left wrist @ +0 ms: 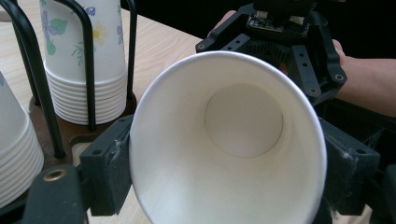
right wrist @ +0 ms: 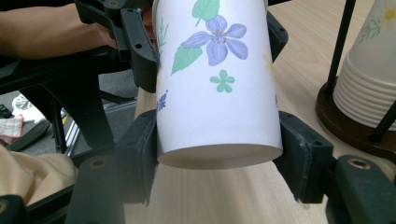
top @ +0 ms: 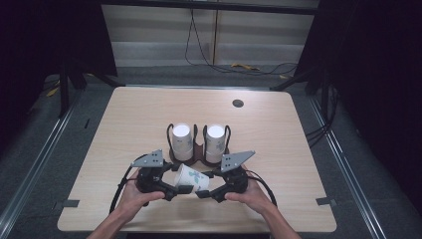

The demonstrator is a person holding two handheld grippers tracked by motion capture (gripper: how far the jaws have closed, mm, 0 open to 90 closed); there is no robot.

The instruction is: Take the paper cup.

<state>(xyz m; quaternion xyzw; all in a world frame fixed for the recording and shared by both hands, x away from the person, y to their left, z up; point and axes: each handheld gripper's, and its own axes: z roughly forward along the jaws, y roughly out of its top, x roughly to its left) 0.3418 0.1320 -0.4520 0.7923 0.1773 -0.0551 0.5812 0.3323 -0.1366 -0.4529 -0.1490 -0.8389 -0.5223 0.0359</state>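
**Paper cup clamped between both grippers, just in front of the cup rack**

One flowered paper cup (top: 191,178) is held on its side above the table (top: 124,124), near the front edge, between the person's two hands. It is tilted: mouth toward the left gripper (top: 174,191), closed base toward the right gripper (top: 205,193).

Left gripper: jaws clamped on the mouth end. In the left gripper view both pads (left wrist: 109,163) press the cup (left wrist: 229,140) wall just behind the rim, one on each side, and the camera looks straight down the white interior to the base disc.

Right gripper: jaws clamped on the base end. In the right gripper view (right wrist: 219,179) its pads (right wrist: 299,158) sit against the cup (right wrist: 215,93) wall on both sides, right at the bottom rim. Purple flower and green leaf print face that camera. The left gripper's jaws show beyond, gripping the far end.

Whether the cup is one piece or two nested cups, I can't tell; the high view is too small and the close views show just one wall.

Behind the cup: a dark wooden rack (top: 199,158) with black wire uprights, holding two stacks of upside-down cups, left stack (top: 182,142) and right stack (top: 215,143). The held cup lies just in front of the rack base, apart from it as far as the high view shows. A grey three-cornered plate tops each gripper. A round dark grommet (top: 238,103) sits in the table's far right area.
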